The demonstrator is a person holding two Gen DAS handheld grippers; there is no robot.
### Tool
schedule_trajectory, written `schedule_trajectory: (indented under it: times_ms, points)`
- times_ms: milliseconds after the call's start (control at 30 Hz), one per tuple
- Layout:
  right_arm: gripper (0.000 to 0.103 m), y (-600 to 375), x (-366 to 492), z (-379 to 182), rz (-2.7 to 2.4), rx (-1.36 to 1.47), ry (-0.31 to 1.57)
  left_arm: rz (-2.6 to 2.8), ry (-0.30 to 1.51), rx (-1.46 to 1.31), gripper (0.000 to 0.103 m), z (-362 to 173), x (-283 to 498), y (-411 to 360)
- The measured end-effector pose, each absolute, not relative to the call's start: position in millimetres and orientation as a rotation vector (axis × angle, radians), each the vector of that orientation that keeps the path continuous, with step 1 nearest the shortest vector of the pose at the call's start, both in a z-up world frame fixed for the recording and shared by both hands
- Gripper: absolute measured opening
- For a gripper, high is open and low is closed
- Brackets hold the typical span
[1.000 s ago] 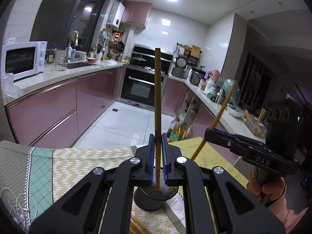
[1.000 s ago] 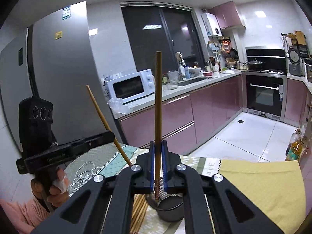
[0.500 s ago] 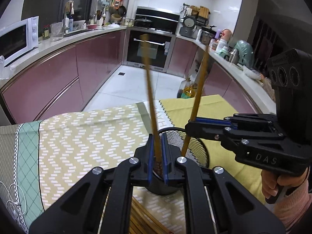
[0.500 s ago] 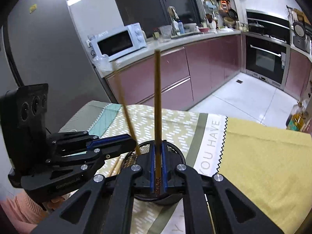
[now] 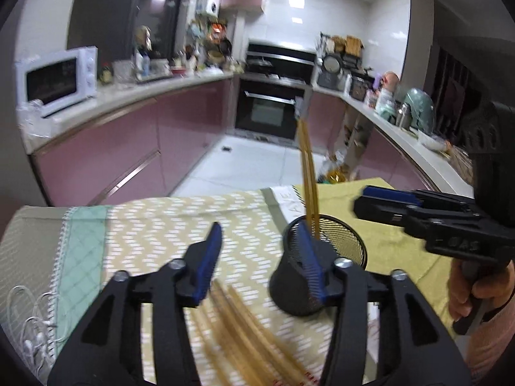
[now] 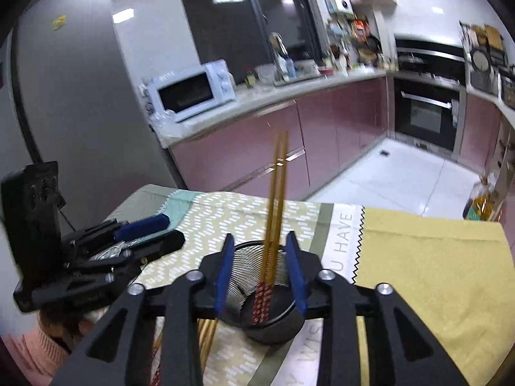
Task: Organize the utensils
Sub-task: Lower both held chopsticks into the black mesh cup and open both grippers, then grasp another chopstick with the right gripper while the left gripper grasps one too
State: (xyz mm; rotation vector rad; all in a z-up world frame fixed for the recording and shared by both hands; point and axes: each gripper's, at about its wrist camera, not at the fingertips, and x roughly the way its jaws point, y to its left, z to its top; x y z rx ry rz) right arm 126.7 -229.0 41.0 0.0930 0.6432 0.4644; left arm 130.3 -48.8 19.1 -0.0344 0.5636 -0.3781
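1. Cable: a white cable [image 5: 27,328] lies coiled at the left edge of the table cloth [image 5: 154,222]. In my judgement a gripper sweeping out that way could snag it.
2. The left gripper [image 5: 257,257] has just been opening; its jaws now stand apart with nothing between them. The loose chopsticks [image 5: 244,331] lie on the cloth below it. A hasty grab here may pinch several together or scatter them.
3. The mesh holder [image 6: 257,292] stands on the cloth, right beside the left gripper's right finger. It looks light, so a knock from that finger could tip it.
4. Two chopsticks [image 6: 275,209] stand in the holder, leaning, their patterned ends at the bottom. The right gripper [image 6: 260,271] has just been opening too; its jaws stand apart either side of them without pressing. Pulling back crookedly could catch the pair and drag them out.
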Motion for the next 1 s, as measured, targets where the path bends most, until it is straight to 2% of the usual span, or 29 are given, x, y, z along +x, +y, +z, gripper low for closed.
schedule_trajectory:
  times_ms: [67, 100, 233, 333, 500, 700, 933, 1000]
  points:
    - [0.047, -227, 106, 46, 0.502, 0.068, 0.604, -0.353, 0.543, -0.036, 0.067, 21, 116, -36]
    - [0.048, -227, 99, 47, 0.519, 0.059, 0.595, -0.332, 0.537, -0.034, 0.073, 20, 109, -28]
    - [0.051, -213, 69, 39, 0.602, 0.007, 0.59, -0.275, 0.558, -0.04, 0.084, 11, 91, -6]
    - [0.051, -198, 62, 19, 0.619, -0.023, 0.647, -0.237, 0.608, -0.021, 0.086, -7, 82, 4]
    - [0.051, -179, 70, -27, 0.6, -0.033, 0.797, -0.196, 0.709, 0.015, 0.086, -43, 80, 12]
    - [0.049, -169, 75, -53, 0.544, -0.047, 0.87, -0.205, 0.805, 0.02, 0.085, -78, 78, 10]
    - [0.042, -160, 81, -62, 0.515, -0.042, 0.896, -0.228, 0.878, 0.049, 0.071, -96, 83, -7]
    - [0.041, -155, 83, -63, 0.508, -0.057, 0.898, -0.232, 0.895, 0.05, 0.064, -100, 86, -9]
